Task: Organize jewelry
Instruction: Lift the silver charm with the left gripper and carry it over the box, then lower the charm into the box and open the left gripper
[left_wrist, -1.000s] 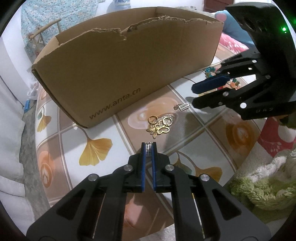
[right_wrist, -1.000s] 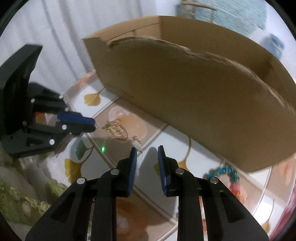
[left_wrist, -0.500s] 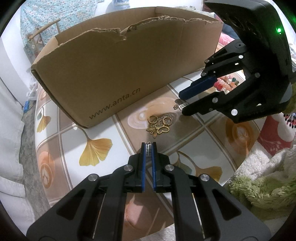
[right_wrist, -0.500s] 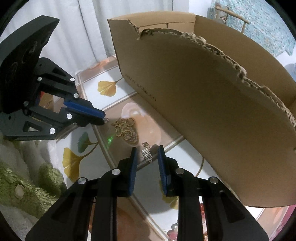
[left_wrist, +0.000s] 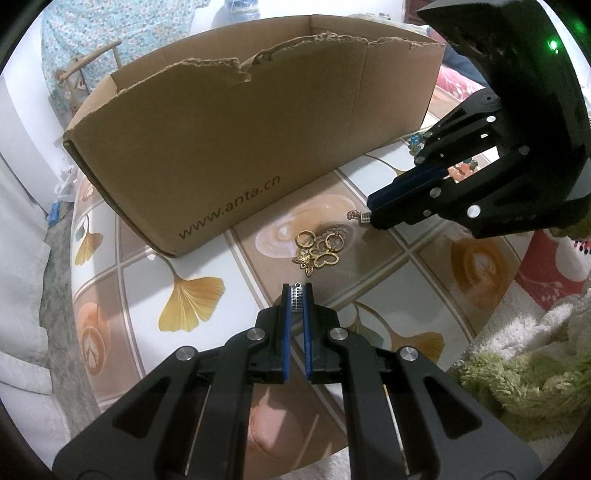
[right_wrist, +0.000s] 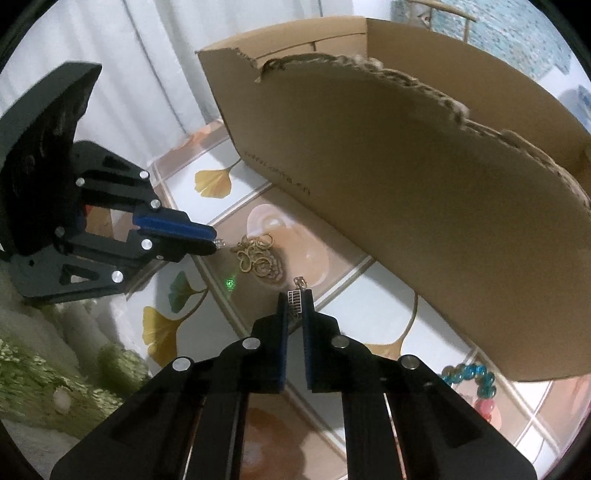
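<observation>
Two hand-held grippers each pinch a small silver charm. The left hand-held gripper (left_wrist: 297, 295), low in its frame, clamps its charm (left_wrist: 297, 298); the right hand-held gripper (right_wrist: 294, 303) clamps another charm (right_wrist: 295, 301). Gold rings (left_wrist: 320, 251) lie piled at centre on the worktop (left_wrist: 192, 269), below the box (left_wrist: 236, 147). Blue beads (right_wrist: 469, 373) sit at lower right.
</observation>
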